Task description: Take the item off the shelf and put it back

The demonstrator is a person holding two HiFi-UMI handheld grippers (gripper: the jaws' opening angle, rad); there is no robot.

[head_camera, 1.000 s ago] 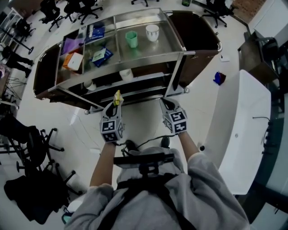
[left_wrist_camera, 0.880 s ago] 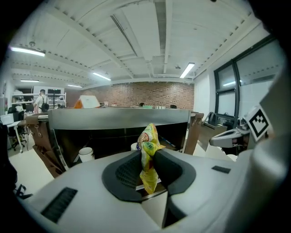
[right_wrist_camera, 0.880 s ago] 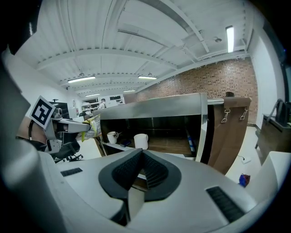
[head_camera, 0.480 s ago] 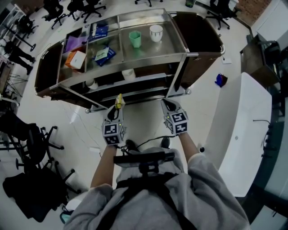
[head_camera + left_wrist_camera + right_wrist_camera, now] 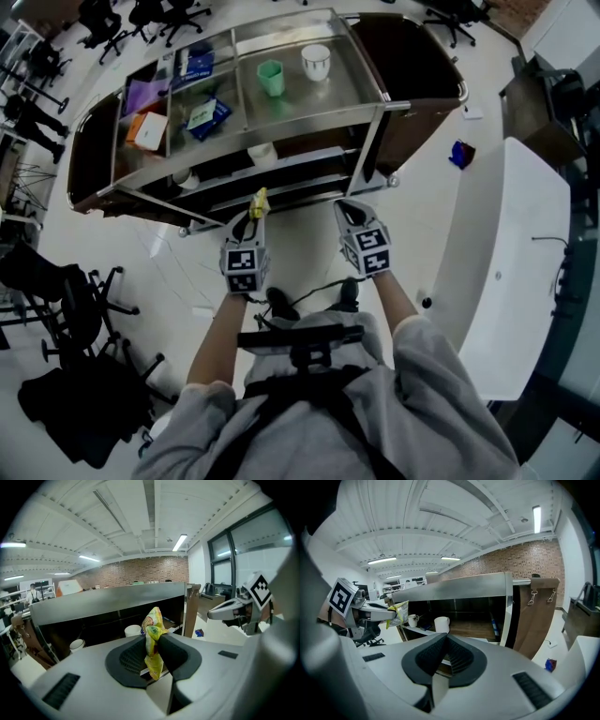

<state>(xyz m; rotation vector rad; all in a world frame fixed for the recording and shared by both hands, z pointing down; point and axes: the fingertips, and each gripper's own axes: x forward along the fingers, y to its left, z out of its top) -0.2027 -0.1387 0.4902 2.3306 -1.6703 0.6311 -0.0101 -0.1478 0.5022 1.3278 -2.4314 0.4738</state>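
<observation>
Left gripper (image 5: 151, 643) — jaws clamped on 1 yellow snack packet (image 5: 153, 620), held just in front of the steel cart (image 5: 349, 73), off its shelves. Right gripper (image 5: 444, 643) — jaws together, empty.

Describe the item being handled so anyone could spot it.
Start at the steel cart, then drop to the left gripper just in front of its lower shelves. Pinched in its jaws is a crinkled packet, the only yellow thing there; the nearby cups are white.

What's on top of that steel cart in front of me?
A green cup, a white cup, blue packets, a purple bag and an orange box. The shelf below is mostly covered.
</observation>
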